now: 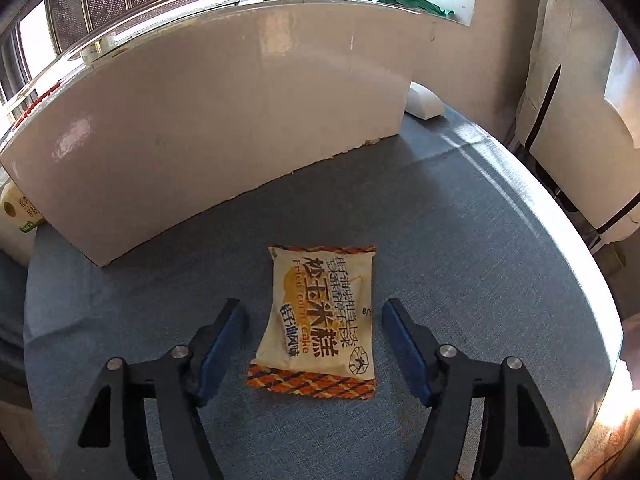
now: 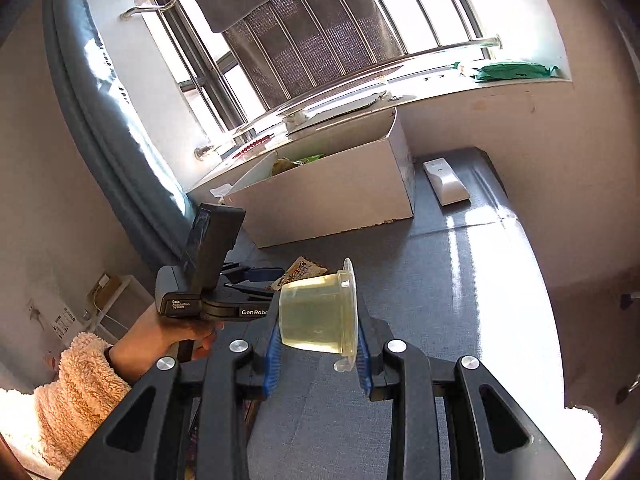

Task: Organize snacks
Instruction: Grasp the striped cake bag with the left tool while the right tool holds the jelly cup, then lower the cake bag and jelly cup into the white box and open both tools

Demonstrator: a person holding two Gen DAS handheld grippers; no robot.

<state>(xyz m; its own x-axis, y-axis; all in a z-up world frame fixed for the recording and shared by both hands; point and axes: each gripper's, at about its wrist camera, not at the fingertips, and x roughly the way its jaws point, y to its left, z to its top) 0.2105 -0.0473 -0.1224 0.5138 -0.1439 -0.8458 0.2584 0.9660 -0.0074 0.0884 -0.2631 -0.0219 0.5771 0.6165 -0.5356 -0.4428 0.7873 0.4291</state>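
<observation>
Hovering over the blue-grey bench (image 1: 460,208), the left claw (image 1: 314,322) stands partly open with nothing between its blue pads (image 1: 224,340); the corn cake packet (image 1: 320,316) lies flat on the cloth in the gap between the two fingers, touching neither, its patterned end nearest the claw. Beyond it stands the white cardboard box (image 1: 224,120), well apart from the packet. Further right, the right claw (image 2: 316,336) is nearly closed, its pads pressing both sides of a clear jelly cup (image 2: 318,312), which it holds tipped on its side above the bench. From that view a person's hand (image 2: 160,336) in a fluffy sleeve (image 2: 76,392) grips the left tool, and the box shows open, with snacks inside
</observation>
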